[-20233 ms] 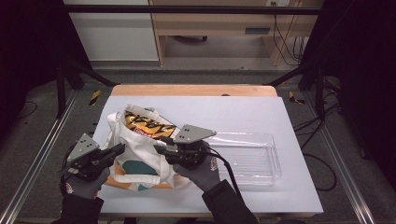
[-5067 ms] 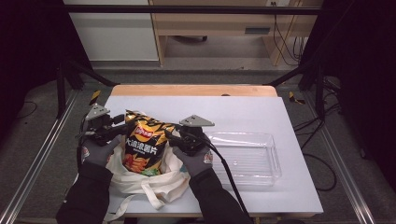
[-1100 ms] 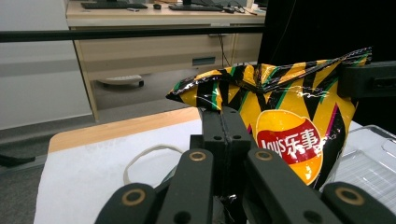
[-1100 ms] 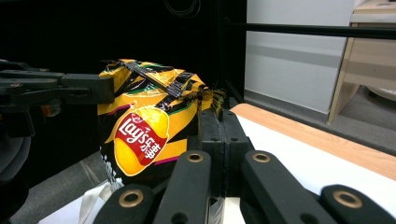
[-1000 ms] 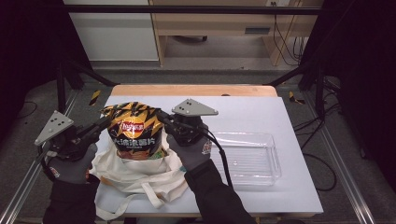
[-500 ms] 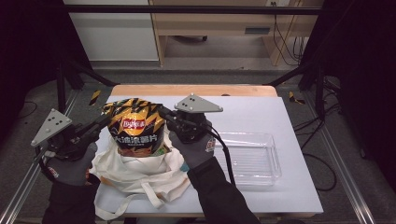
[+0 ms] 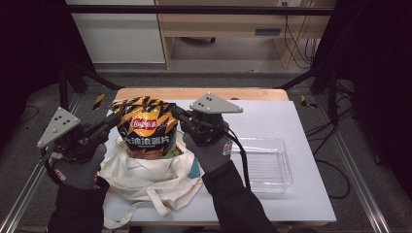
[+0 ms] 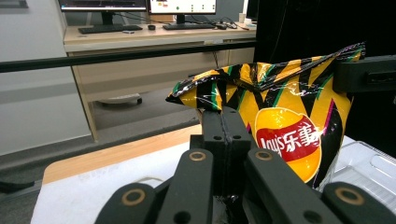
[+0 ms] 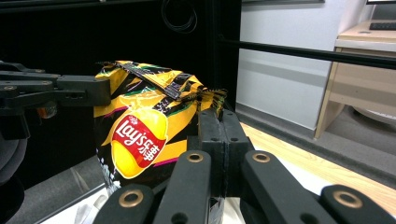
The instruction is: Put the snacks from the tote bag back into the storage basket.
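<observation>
A yellow-and-black Lay's chip bag [image 7: 145,128] hangs upright over a white cloth tote bag [image 7: 145,174], its lower end still inside the tote's mouth. My left gripper [image 7: 116,118] is shut on the bag's top left corner. My right gripper [image 7: 176,112] is shut on its top right corner. In the left gripper view the jaws [image 8: 223,116] pinch the crinkled seal of the chip bag [image 8: 289,130]. In the right gripper view the jaws [image 9: 218,116] clamp the other corner of the chip bag [image 9: 140,135], and the left gripper [image 9: 70,91] reaches in from the left.
A clear plastic tray [image 7: 265,162] lies empty on the white table [image 7: 272,116] to the right of the tote. A wooden strip edges the table's far side. Dark frame bars and curtains flank both sides.
Both grippers have risen a little with the chip bag between them, drawing more of it out of the tote. The grips are unchanged.
</observation>
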`<state>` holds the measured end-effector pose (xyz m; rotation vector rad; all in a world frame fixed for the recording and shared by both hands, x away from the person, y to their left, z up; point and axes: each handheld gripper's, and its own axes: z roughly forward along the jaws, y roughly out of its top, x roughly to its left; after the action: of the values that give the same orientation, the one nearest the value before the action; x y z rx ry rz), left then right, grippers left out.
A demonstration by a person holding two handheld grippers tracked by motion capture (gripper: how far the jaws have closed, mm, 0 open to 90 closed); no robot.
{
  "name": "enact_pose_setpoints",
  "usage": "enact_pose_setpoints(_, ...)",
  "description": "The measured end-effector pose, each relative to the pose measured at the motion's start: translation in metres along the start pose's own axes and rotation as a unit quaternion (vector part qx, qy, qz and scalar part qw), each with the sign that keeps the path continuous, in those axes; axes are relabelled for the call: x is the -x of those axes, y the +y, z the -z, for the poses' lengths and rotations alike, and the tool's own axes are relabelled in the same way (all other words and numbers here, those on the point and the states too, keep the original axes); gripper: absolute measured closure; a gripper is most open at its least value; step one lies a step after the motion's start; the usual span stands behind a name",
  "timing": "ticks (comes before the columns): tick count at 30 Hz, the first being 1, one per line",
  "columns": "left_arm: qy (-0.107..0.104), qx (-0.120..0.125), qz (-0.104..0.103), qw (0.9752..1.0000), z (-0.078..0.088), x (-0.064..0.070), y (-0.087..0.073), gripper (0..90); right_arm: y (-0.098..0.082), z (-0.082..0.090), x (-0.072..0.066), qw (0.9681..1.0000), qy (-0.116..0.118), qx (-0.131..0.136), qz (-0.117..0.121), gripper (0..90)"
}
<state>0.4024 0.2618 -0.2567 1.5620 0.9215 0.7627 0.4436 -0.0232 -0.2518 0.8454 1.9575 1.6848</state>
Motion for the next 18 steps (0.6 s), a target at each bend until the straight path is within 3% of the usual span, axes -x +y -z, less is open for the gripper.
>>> enact_pose_setpoints(18,-0.011,0.008,-0.009,0.9999,-0.018,0.024,0.013,90.0,0.008,0.026,0.017,0.9997,-0.019,0.012,0.004,90.0)
